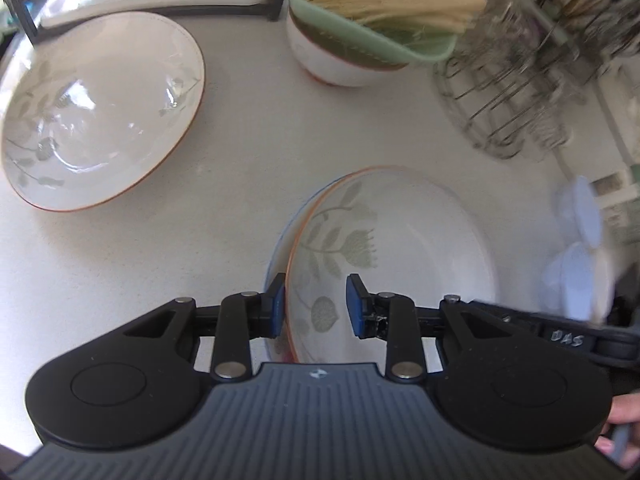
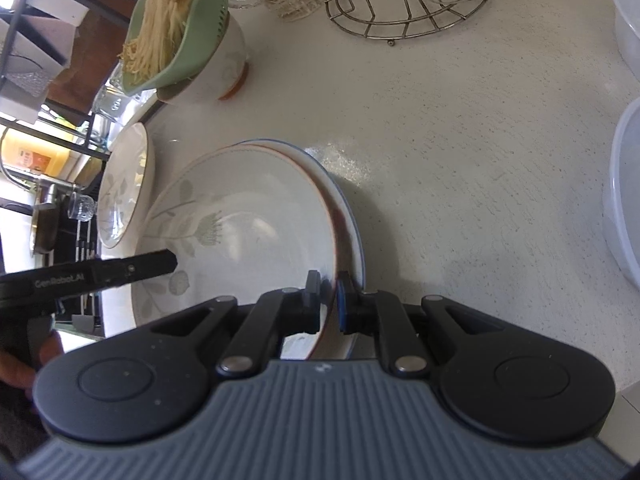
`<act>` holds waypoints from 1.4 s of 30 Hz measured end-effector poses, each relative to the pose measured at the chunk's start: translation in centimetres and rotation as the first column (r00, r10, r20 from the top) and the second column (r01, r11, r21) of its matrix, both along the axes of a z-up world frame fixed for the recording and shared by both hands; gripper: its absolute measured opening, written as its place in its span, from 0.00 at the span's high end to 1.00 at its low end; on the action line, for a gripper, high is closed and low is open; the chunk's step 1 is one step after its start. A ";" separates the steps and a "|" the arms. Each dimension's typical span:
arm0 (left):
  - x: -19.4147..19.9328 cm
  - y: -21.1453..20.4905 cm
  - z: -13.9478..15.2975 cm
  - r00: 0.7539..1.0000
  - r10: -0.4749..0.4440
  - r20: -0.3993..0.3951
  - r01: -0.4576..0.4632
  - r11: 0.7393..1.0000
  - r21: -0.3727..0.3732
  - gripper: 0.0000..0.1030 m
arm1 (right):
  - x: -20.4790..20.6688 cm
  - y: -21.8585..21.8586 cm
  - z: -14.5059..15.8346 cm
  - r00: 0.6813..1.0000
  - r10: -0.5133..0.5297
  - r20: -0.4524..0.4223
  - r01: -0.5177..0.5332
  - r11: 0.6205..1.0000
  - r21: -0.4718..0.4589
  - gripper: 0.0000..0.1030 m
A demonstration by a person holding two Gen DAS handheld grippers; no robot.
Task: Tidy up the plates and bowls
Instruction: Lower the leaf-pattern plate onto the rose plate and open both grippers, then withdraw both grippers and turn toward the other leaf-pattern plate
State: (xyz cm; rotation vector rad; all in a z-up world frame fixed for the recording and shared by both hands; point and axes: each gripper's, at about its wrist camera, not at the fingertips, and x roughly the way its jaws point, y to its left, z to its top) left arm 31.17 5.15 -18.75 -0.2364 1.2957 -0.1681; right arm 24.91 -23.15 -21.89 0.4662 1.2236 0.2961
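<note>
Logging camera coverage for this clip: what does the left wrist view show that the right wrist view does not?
Only the left wrist view: the left gripper, open astride the floral bowl's rim. Only the right wrist view: the right gripper, shut on that bowl's opposite rim, and a clear plastic tub. Both: the second floral bowl, noodle strainer and wire rack.

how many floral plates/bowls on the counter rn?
3, maybe more hidden. A floral plate lies alone at the left. A floral bowl, pinched by the right hand-held gripper, sits on a blue-rimmed plate. A footed bowl holds the green strainer.
</note>
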 end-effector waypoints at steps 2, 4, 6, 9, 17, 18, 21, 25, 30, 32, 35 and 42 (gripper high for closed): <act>0.1 -0.4 0.1 1.000 0.002 0.002 -0.002 1.000 0.020 0.66 | 0.0 0.1 0.1 1.000 -0.013 0.016 0.013 1.000 -0.010 0.89; 0.2 -0.4 0.1 1.000 -0.005 -0.006 0.005 1.000 0.028 0.66 | 0.0 0.1 0.0 0.999 -0.028 0.021 0.028 1.000 -0.014 0.89; 0.4 -0.3 0.0 1.000 -0.009 -0.015 0.009 1.000 0.024 0.66 | 0.0 0.0 0.0 0.999 -0.039 0.023 0.039 0.999 -0.014 0.89; 0.5 0.0 -0.1 0.999 -0.003 -0.038 0.004 1.000 0.013 0.66 | -0.1 0.2 0.2 0.999 -0.043 0.027 0.044 0.999 -0.028 0.89; -0.4 -0.4 -0.2 0.998 0.001 -0.057 -0.001 1.000 0.011 0.62 | -0.6 0.7 0.4 0.997 -0.053 0.055 0.056 0.997 -0.060 0.89; -0.5 -0.4 -0.2 0.998 0.005 -0.059 -0.004 1.000 0.008 0.61 | -0.6 0.8 0.4 0.997 -0.052 0.057 0.056 0.996 -0.062 0.89; -0.6 -0.3 0.0 0.996 0.019 -0.084 -0.019 1.000 0.007 0.61 | -0.6 0.8 0.4 0.997 -0.053 0.061 0.057 0.996 -0.064 0.89; -0.2 -0.1 0.3 0.992 0.066 -0.109 -0.065 0.998 0.007 0.58 | -0.7 0.9 0.3 0.996 -0.046 0.072 0.051 0.996 -0.074 0.90; -0.6 0.1 0.1 0.990 0.064 -0.123 -0.063 0.998 0.011 0.57 | -0.6 1.2 0.4 0.995 -0.034 0.095 0.042 0.995 -0.086 0.90; -0.9 0.2 0.2 0.991 0.063 -0.118 -0.063 0.998 0.006 0.57 | -0.7 1.3 0.7 0.993 -0.036 0.108 0.047 0.994 -0.097 0.90; -1.3 0.1 0.4 0.992 0.066 -0.105 -0.066 0.998 0.008 0.57 | -0.9 1.1 1.7 0.986 -0.055 0.157 0.072 0.992 -0.107 0.90; -1.9 -0.1 2.3 1.000 0.024 -0.015 -0.023 0.999 0.039 0.57 | -1.3 1.2 4.0 0.969 -0.068 0.239 0.106 0.984 -0.147 0.90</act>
